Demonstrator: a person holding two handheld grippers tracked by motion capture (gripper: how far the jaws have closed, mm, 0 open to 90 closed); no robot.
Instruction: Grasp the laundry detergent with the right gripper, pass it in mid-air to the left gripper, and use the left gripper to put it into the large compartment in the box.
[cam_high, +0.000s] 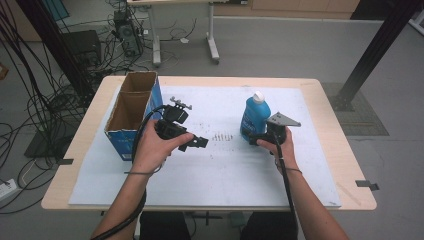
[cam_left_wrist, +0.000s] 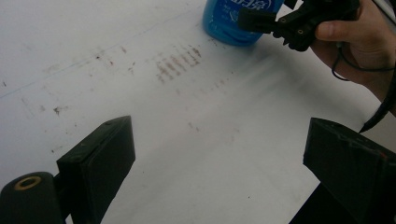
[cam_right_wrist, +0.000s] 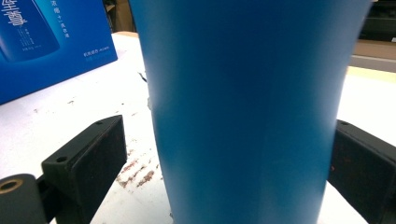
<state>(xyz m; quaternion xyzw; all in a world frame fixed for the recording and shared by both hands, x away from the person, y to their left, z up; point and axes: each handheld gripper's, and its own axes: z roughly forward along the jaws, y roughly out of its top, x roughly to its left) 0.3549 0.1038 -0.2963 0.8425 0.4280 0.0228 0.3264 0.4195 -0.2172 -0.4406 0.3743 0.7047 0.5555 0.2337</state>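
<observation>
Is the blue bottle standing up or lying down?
Standing up: the blue bottle rests on its base on the table, white cap on top.

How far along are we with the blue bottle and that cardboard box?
Early. The blue bottle stands upright on the white mat, apart from the open cardboard box. In hand: the right tongs straddle the bottle, jaws on either side, a gap at the left one, not yet closed. The left tongs hover open over the mat. Gripping, lifting and probably boxing remain.
</observation>
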